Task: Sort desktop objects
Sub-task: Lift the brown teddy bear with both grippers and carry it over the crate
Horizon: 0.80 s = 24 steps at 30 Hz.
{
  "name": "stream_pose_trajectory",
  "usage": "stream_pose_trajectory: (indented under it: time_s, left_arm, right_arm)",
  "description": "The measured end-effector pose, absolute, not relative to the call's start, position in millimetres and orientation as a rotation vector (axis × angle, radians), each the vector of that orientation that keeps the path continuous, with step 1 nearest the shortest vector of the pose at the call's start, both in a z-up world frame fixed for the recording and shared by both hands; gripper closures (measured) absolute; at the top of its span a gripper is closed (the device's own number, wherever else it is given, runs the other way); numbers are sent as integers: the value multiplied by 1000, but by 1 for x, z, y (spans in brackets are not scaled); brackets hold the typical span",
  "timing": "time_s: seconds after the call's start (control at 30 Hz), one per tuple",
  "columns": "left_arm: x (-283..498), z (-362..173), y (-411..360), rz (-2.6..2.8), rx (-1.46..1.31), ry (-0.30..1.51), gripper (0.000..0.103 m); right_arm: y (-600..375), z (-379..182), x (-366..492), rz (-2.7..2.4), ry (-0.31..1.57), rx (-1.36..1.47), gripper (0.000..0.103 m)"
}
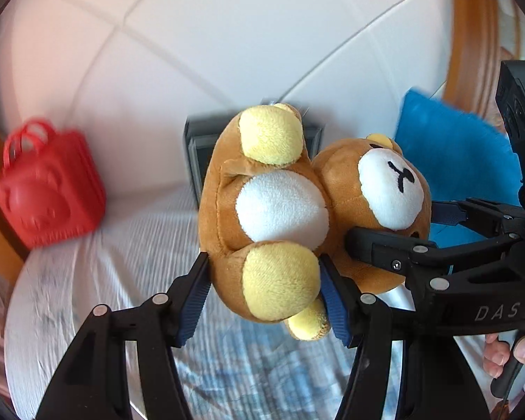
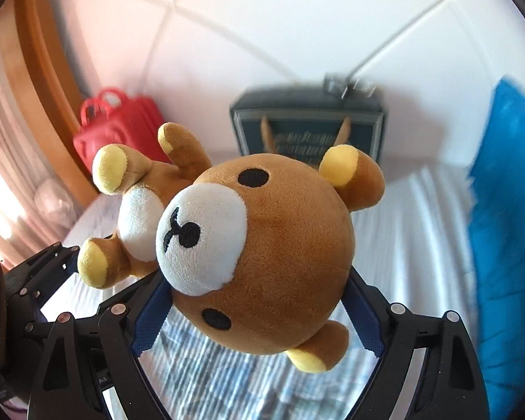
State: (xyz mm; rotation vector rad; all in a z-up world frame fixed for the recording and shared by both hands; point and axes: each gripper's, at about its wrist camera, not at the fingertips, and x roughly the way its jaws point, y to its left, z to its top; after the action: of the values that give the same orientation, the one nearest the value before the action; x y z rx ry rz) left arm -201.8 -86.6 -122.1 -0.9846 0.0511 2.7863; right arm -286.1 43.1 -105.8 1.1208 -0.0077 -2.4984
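Note:
A brown plush bear [image 1: 280,210] with a white belly and yellow paws hangs in the air above the cloth-covered table, held from both ends. My left gripper [image 1: 264,281] is shut on its lower body, the blue pads pressing on either side by the yellow foot. My right gripper [image 2: 259,301] is shut on the bear's head [image 2: 280,245], one pad on each side. In the left wrist view the right gripper [image 1: 402,225] comes in from the right around the head. The left gripper's fingers [image 2: 56,259] show at the lower left of the right wrist view.
A red basket bag [image 1: 49,189] [image 2: 115,122] stands at the back left by a wooden frame. A dark box [image 2: 308,129] stands against the white tiled wall. A blue fuzzy cushion [image 1: 455,161] [image 2: 507,210] is at the right. A person's hand [image 1: 507,353] holds the right gripper's handle.

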Motion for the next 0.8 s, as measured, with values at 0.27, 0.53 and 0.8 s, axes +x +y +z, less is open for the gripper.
stream_pose_trajectory:
  time_s: [0.27,0.53,0.8]
  left_arm:
    - [-159,-34,-19,2737,-721,115,44]
    - [-126,21,88,2640,-575,144,44]
    - [-97,46,243,2603,-549,142,44]
  right_arm:
    - [113,-2,-224,-2696,-19,929,13]
    - [213,57,-172,-2864,-55,825,13]
    - [351,85,-151,-2924,-75,775,13]
